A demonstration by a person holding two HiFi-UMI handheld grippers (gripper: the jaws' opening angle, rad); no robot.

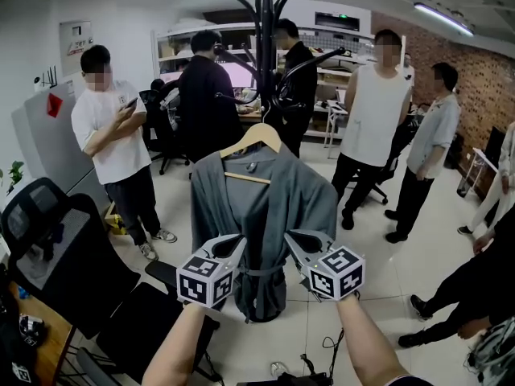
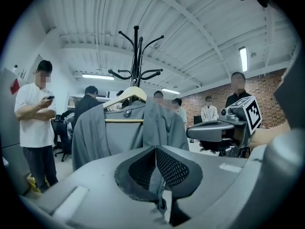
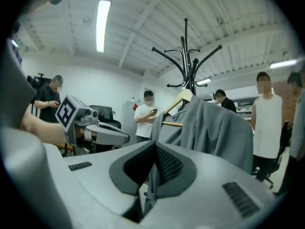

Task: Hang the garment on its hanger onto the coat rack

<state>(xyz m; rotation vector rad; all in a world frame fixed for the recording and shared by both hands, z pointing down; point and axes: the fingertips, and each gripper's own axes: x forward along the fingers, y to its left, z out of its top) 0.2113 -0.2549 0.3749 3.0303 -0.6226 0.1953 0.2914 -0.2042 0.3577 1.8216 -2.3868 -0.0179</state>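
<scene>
Both grippers sit low in the head view, the left gripper point(image 1: 239, 241) at 7 o'clock and the right gripper point(image 1: 291, 236) at 5 o'clock. Their tips point inward over the lower front of the grey garment point(image 1: 261, 203). It hangs at the centre on its wooden hanger point(image 1: 256, 137), under the black coat rack point(image 1: 266, 39) at 12 o'clock. Several people point(image 1: 113, 143) stand from 9 round to 3 o'clock, and a dark chair point(image 1: 48, 232) fills 8 o'clock.

In the left gripper view the jaws at 6 o'clock are together, pads meeting along one line. The garment and hanger hang beyond them just left of centre. The rack rises at 12 o'clock and the right gripper lies level at 3 o'clock.

In the right gripper view the jaws are likewise pressed together. The garment is at 2 o'clock, the rack at 1 o'clock and the left gripper at 9 o'clock.

The hanging looks done, since the garment's weight appears to be on the rack. The next move probably calls only for keeping both grippers clear without tugging the cloth.

No view clearly shows the hanger's hook on a rack arm. A thin grey sliver shows below each pair of pads, but I cannot tell whether it is cloth or background, or whether the tips touch the garment.
</scene>
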